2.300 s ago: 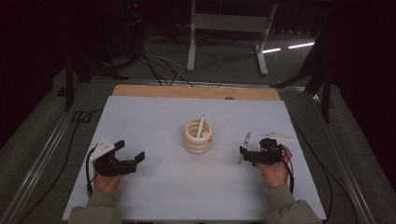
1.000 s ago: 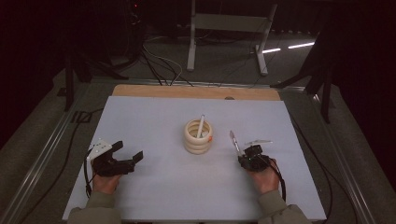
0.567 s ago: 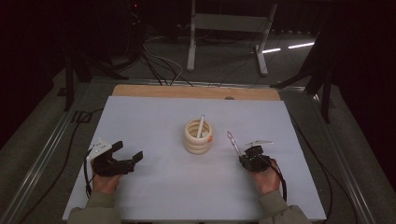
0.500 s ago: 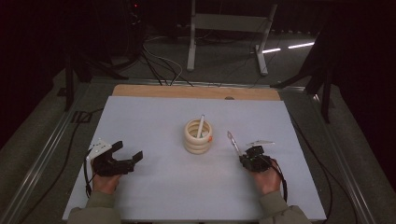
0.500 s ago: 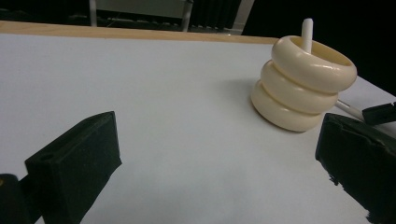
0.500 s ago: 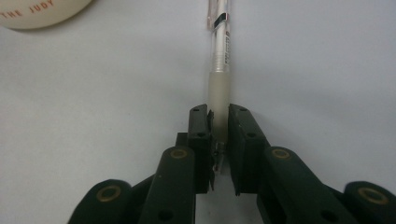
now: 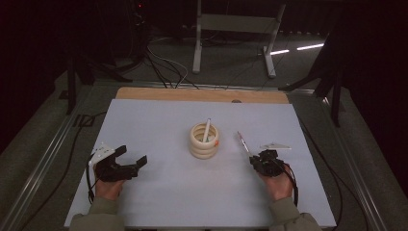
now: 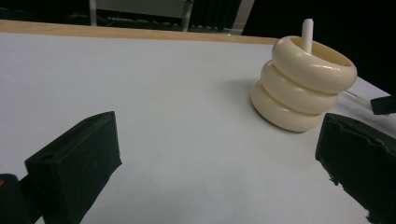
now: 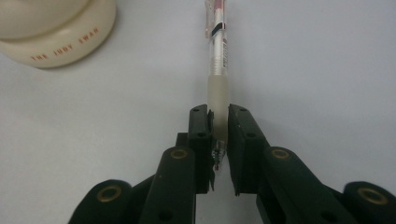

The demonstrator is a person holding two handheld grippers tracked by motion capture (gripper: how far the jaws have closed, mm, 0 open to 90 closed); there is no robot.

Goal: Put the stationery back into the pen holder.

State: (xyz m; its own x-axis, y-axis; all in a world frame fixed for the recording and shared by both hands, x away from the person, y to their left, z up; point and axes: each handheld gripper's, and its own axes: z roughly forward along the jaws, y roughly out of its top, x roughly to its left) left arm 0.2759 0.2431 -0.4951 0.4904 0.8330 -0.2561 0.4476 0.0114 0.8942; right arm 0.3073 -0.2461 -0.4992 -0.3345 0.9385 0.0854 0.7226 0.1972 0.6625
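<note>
A cream holder (image 7: 204, 140) of three stacked rings stands mid-table with a white pen (image 7: 207, 129) upright in it. My right gripper (image 7: 255, 161) lies to its right, shut on a clear pen (image 7: 243, 143) that points away toward the holder's right side. In the right gripper view the pads (image 9: 218, 121) pinch the clear pen (image 9: 218, 56) near its tip, with the holder (image 9: 56, 28) at the upper left. My left gripper (image 7: 131, 155) rests at the table's left, open and holding nothing. Its view shows the holder (image 8: 303, 86) and white pen (image 8: 307, 32) ahead to the right.
The white table top (image 7: 159, 120) ends in a wooden strip (image 7: 202, 95) at the far edge. Beyond it a metal stand (image 7: 235, 43) and cables (image 7: 159, 67) sit on the dark floor. The right gripper's tip (image 8: 385, 103) peeks in behind the holder.
Since the earliest frame my right gripper has shifted a little left toward the holder with the clear pen in it. The left gripper has not moved.
</note>
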